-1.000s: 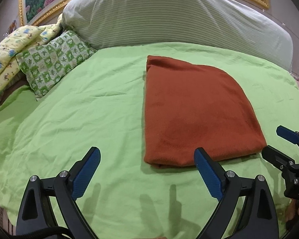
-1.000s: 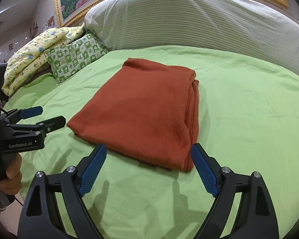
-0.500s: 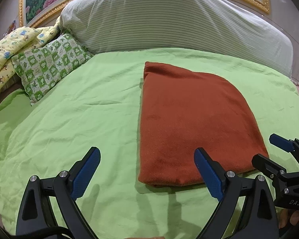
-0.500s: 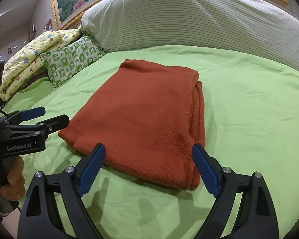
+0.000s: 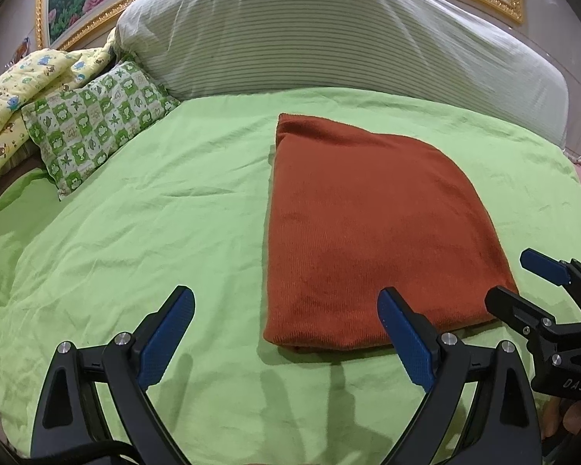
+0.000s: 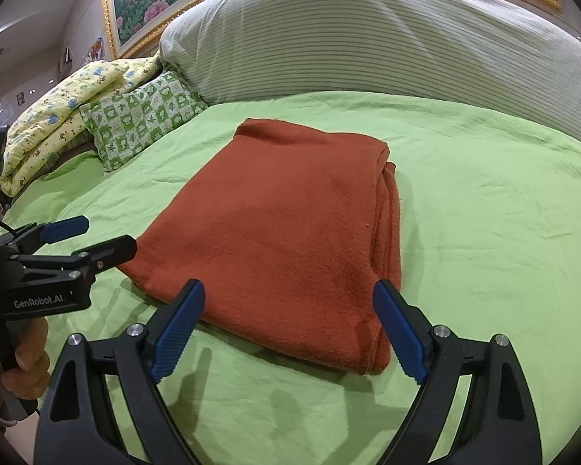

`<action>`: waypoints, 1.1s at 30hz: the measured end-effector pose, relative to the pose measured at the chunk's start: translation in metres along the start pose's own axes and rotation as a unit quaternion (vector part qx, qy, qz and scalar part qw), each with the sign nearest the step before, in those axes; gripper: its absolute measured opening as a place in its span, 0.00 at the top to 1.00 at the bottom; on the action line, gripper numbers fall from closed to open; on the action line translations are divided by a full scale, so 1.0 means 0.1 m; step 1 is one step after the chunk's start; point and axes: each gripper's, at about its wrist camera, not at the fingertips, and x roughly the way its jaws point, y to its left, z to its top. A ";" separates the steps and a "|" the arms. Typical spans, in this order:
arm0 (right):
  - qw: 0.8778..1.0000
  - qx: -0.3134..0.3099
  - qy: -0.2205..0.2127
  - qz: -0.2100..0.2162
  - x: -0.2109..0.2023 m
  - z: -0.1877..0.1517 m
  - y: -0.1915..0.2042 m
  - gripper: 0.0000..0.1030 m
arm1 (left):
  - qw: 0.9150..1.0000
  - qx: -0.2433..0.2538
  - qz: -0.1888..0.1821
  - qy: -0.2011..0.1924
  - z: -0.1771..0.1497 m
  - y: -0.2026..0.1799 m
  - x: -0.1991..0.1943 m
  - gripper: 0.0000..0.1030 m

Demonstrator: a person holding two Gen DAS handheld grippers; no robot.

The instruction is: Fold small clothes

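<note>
A rust-red knitted garment (image 5: 372,228) lies folded into a flat rectangle on the green bedsheet (image 5: 155,224); its stacked layers show along the right edge (image 6: 387,232). My left gripper (image 5: 286,329) is open just short of the garment's near left corner, holding nothing. My right gripper (image 6: 290,321) is open over the near right corner, empty too. Each gripper shows in the other's view: the right one (image 5: 523,283) at the garment's right side, the left one (image 6: 93,236) at its left side, both with jaws apart.
A large striped pillow (image 5: 329,35) spans the head of the bed. A green checked cushion (image 5: 93,124) and a yellow printed quilt (image 5: 15,93) sit at the back left. A hand (image 6: 15,364) grips the left tool's handle. A framed picture (image 6: 143,4) hangs behind.
Both grippers have drawn closer to the garment's near edge, and the left view has shifted slightly right. The garment has not moved and both grippers stay open.
</note>
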 end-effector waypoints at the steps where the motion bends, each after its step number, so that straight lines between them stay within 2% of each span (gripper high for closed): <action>1: 1.000 -0.001 0.001 0.000 0.00 0.01 0.01 0.14 | 1.000 0.000 0.000 0.001 0.00 0.00 0.00 0.07; 33: 1.000 0.003 0.001 0.001 0.01 0.05 0.04 0.11 | 1.000 -0.005 -0.003 0.002 0.00 0.01 0.01 0.07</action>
